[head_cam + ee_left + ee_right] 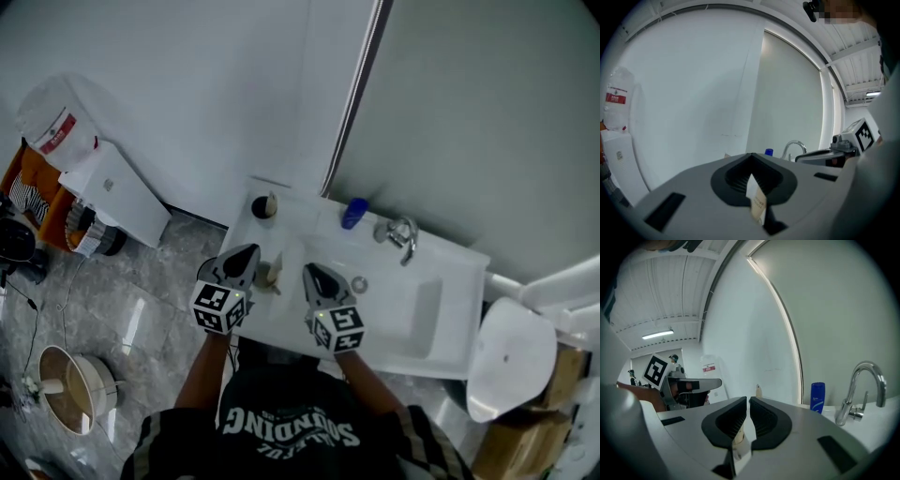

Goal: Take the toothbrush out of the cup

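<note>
A dark cup [263, 208] stands at the back left corner of the white sink counter [300, 323], with a pale toothbrush [273, 200] sticking out of it. The toothbrush tip [758, 390] just shows above the jaws in the right gripper view. My left gripper [250, 250] hovers over the counter's left part, short of the cup, jaws shut and empty [751, 156]. My right gripper [307, 270] is beside it, nearer the basin, also shut with nothing held [747, 400]. A small tan object [270, 275] sits on the counter between the two grippers.
A blue bottle [353, 213] and a chrome faucet [403, 236] stand at the back of the basin [424, 317]. A white toilet lid [506, 361] is at the right. Left of the counter are a white cabinet [117, 192] and a round bin [67, 389] on the floor.
</note>
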`<state>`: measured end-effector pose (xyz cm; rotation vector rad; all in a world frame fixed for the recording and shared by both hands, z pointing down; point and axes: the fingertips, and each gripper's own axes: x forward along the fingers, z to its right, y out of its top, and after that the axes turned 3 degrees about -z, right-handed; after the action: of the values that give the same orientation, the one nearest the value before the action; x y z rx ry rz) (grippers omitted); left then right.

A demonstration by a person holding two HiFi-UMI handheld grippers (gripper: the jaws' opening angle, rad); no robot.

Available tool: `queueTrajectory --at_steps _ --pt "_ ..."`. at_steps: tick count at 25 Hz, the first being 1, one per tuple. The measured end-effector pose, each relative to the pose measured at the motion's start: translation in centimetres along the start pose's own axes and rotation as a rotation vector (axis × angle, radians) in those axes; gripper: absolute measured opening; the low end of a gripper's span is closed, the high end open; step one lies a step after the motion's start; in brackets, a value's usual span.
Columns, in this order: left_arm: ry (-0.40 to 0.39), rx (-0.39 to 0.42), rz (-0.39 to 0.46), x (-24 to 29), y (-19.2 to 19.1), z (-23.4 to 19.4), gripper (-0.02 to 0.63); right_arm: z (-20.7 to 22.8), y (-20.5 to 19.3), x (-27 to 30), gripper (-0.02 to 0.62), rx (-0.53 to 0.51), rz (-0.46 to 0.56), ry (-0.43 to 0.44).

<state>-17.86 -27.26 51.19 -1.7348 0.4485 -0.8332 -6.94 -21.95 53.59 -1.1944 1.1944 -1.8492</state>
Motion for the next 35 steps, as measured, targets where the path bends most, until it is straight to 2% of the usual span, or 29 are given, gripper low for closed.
queueTrajectory --at_steps 1,4,11,23,32,35 --pt "-0.001 -0.003 -0.008 -0.2 -0.3 -0.4 0.000 -0.4 -0.4 0.4 0.007 -0.004 -0.012 0.002" --pt "0.007 -0.003 -0.033 -0.8 -1.2 -1.9 0.000 -1.5 -2.0 1.6 0.081 0.005 -0.053 0.006" --pt "0.021 -0.022 -0.048 -1.9 -2.1 -4.8 -0.001 -3.2 -5.6 4.0 0.166 0.026 -0.151 0.014" --pt "0.054 -0.045 -0.059 -4.1 -3.2 -6.5 -0.001 -3.3 -11.7 7.3 0.170 0.046 -0.298 0.005" --pt "0.106 -0.064 -0.066 -6.6 -4.0 -8.2 -0.001 -3.3 -13.3 9.3 0.169 0.067 -0.334 0.015" --pt "0.116 -0.069 -0.069 -7.1 -4.2 -8.5 -0.001 -3.1 -13.3 9.6 0.113 0.046 -0.339 0.004"
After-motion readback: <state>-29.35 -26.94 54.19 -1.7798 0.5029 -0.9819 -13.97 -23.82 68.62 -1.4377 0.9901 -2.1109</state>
